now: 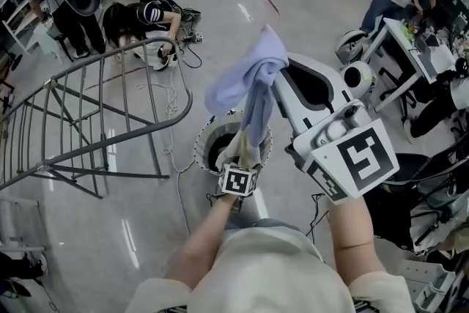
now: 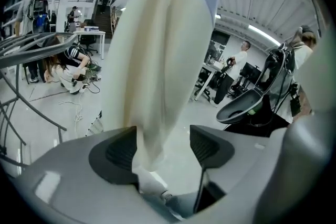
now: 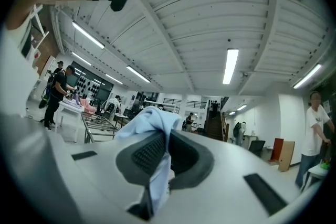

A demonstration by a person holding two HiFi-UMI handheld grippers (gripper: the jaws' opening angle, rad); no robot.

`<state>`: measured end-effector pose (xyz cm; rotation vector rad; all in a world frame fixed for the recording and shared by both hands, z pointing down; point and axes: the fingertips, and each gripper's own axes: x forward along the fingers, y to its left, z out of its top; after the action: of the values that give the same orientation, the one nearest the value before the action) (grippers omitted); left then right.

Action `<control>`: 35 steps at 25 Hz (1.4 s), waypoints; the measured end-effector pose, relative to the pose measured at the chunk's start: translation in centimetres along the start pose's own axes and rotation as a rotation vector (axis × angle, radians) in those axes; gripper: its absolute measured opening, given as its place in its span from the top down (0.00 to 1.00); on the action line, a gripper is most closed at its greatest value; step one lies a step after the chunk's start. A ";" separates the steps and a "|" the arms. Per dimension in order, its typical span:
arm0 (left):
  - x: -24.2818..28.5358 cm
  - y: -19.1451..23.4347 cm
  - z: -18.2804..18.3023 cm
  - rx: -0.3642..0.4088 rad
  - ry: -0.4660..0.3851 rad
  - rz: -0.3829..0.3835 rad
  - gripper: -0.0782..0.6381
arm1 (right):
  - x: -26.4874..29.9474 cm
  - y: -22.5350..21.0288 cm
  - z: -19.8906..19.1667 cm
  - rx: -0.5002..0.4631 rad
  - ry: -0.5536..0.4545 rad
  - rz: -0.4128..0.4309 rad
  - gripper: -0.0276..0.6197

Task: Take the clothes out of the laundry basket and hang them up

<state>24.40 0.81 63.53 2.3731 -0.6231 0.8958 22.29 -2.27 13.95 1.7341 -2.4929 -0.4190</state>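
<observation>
While the right claw (image 1: 280, 78) is held up high, about level and pointing away from the person, its pads are pressed together on the top of a pale blue garment (image 1: 245, 80). In the right gripper view the blue cloth (image 3: 152, 120) is bunched over the claw (image 3: 165, 150) and pinched in the thin gap between the pads. The right forearm (image 1: 357, 231) is raised and the marker cube (image 1: 360, 157) faces the head camera. The garment hangs straight down from there and turns to cream fabric (image 1: 248, 144) at its lower end; cannot tell if that is one piece or two. The left claw (image 1: 245, 154) is lower, tilted downward, directly above the round white laundry basket (image 1: 207, 134) on the floor, with the left forearm (image 1: 212, 231) stretched forward. Left gripper view: claw (image 2: 165, 147) spread, cream fabric (image 2: 163, 60) hanging between the pads, close to one pad with a clear gap to the other, not clamped. A grey metal drying rack (image 1: 88, 113) stands just left of the basket.
</observation>
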 end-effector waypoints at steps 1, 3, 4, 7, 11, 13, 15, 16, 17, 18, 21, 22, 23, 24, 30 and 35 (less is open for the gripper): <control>0.3 -0.3 -0.2 -0.001 0.001 0.030 0.47 | -0.6 -0.1 0.2 0.005 -0.004 0.007 0.92; 0.5 -0.2 -0.3 0.015 -0.001 0.121 0.55 | -2.0 -0.4 0.8 0.014 -0.011 0.024 0.92; 0.5 0.0 -0.1 0.018 -0.012 0.158 0.63 | -2.8 -0.7 1.1 0.015 -0.015 0.032 0.92; -0.1 0.0 -0.1 0.014 -0.033 0.234 0.81 | -5.6 -2.2 1.5 0.007 -0.021 0.032 0.92; -2.8 0.6 -2.2 -0.021 -0.055 0.320 0.86 | -9.2 -4.6 0.2 0.007 -0.006 -0.014 0.92; -5.2 1.7 -3.4 -0.064 -0.081 0.381 0.86 | -10.3 -5.3 -0.9 0.024 0.004 -0.021 0.92; -8.2 3.3 -4.4 -0.097 -0.123 0.447 0.87 | -10.9 -5.7 -2.1 0.048 0.015 -0.021 0.92; -9.9 4.1 -4.7 -0.109 -0.149 0.480 0.87 | -11.2 -5.9 -2.7 0.060 0.019 -0.023 0.92; -11.6 4.9 -5.0 -0.119 -0.171 0.508 0.87 | -11.4 -6.0 -3.3 0.072 0.022 -0.026 0.92; -13.3 5.6 -5.3 -0.128 -0.186 0.535 0.87 | -11.5 -6.1 -3.7 0.083 0.024 -0.029 0.92; -18.3 7.3 -6.3 -0.131 -0.214 0.613 0.87 | -11.7 -6.1 -4.4 0.117 0.018 -0.030 0.92; -20.0 7.7 -6.5 -0.125 -0.223 0.640 0.87 | -11.7 -5.9 -4.5 0.126 0.014 -0.029 0.92; -21.8 8.2 -6.6 -0.117 -0.233 0.668 0.87 | -11.5 -5.8 -4.5 0.131 0.011 -0.026 0.92; -23.7 8.7 -6.6 -0.110 -0.245 0.698 0.87 | -11.3 -5.7 -4.5 0.135 0.009 -0.023 0.92; -35.1 13.1 -4.8 -0.075 -0.338 0.867 0.87 | -7.5 -3.9 -3.9 0.129 -0.004 0.014 0.92; -43.1 16.9 -2.6 -0.022 -0.382 0.948 0.87 | -3.1 -1.7 -2.4 0.130 -0.044 0.017 0.92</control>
<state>-15.65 -0.49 40.20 2.1929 -1.9847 0.7470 25.43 -0.39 16.07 1.7658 -2.6178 -0.3029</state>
